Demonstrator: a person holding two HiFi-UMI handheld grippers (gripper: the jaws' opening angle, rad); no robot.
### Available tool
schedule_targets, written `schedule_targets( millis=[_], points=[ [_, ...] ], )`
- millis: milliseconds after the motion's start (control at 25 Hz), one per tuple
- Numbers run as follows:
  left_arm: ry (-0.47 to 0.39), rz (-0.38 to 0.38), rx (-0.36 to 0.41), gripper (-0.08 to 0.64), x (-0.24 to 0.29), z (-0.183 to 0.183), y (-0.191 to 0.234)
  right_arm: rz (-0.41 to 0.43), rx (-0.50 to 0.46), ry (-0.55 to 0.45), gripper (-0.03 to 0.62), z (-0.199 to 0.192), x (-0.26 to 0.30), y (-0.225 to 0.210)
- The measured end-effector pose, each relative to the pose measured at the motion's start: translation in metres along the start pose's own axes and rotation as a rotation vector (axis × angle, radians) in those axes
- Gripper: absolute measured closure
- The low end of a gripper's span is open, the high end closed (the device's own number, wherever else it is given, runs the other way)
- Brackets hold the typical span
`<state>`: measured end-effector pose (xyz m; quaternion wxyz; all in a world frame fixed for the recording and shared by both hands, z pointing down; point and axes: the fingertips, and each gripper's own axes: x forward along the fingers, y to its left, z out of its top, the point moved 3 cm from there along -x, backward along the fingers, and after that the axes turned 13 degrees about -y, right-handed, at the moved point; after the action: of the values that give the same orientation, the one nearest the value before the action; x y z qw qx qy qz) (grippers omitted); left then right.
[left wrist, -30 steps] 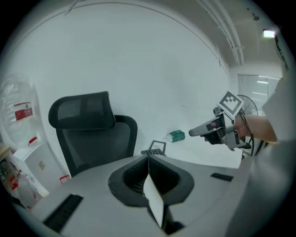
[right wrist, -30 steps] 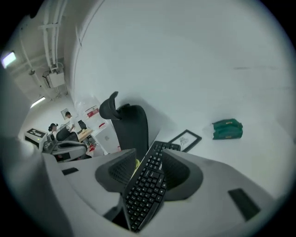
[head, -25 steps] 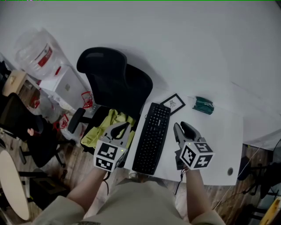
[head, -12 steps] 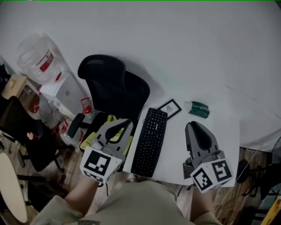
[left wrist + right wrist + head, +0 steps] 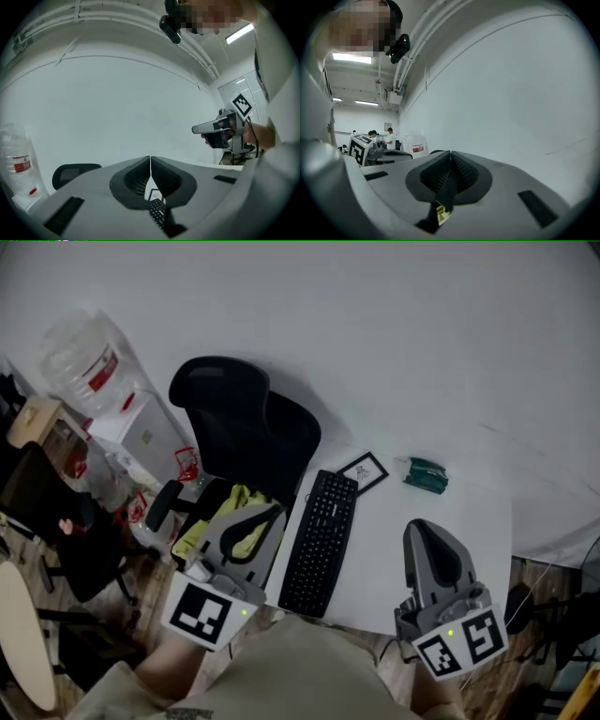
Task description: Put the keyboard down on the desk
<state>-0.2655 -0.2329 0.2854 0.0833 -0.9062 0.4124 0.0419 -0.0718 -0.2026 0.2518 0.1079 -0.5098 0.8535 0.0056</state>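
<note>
On the bench (image 5: 473, 521): keyboard (image 5: 323, 542) flat, long axis near-far | between left gripper (image 5: 273, 511) (looks nearer) and right gripper (image 5: 424, 527) | both jaws clenched, empty; right's just closed

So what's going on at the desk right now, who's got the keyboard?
Nobody has it. The keyboard lies flat on the desk, near its left edge in the head view, already set down. The person holds both claws clear of it, one on each side. The left claw is shut and empty. The right claw has just been closing, and its jaws now meet with nothing between them.
</note>
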Motion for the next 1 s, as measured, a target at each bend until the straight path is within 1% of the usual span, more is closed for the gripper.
schedule_targets(
  millis=[160,280,400,520,800,1000],
  points=[
    [0.012,0.000,0.000,0.535,-0.001,-0.005,-0.006,0.032,-0.006,0.033,0.563,-0.010,-0.004,0.005],
    [0.045,0.007,-0.004,0.535,-0.001,-0.018,-0.010,0.039,0.005,0.071,0.566,-0.023,-0.008,0.002],
    [0.087,-0.003,0.002,0.535,-0.002,-0.033,-0.016,0.038,0.009,0.117,0.568,-0.038,-0.011,-0.002],
    [0.115,-0.009,-0.015,0.535,-0.002,-0.044,-0.020,0.040,0.024,0.148,0.569,-0.050,-0.012,-0.004],
    [0.124,-0.003,-0.023,0.535,0.004,-0.048,-0.020,0.042,0.030,0.157,0.569,-0.056,-0.011,-0.010],
    [0.126,-0.003,-0.028,0.535,0.007,-0.048,-0.019,0.021,0.026,0.163,0.569,-0.057,-0.013,-0.017]
  ],
)
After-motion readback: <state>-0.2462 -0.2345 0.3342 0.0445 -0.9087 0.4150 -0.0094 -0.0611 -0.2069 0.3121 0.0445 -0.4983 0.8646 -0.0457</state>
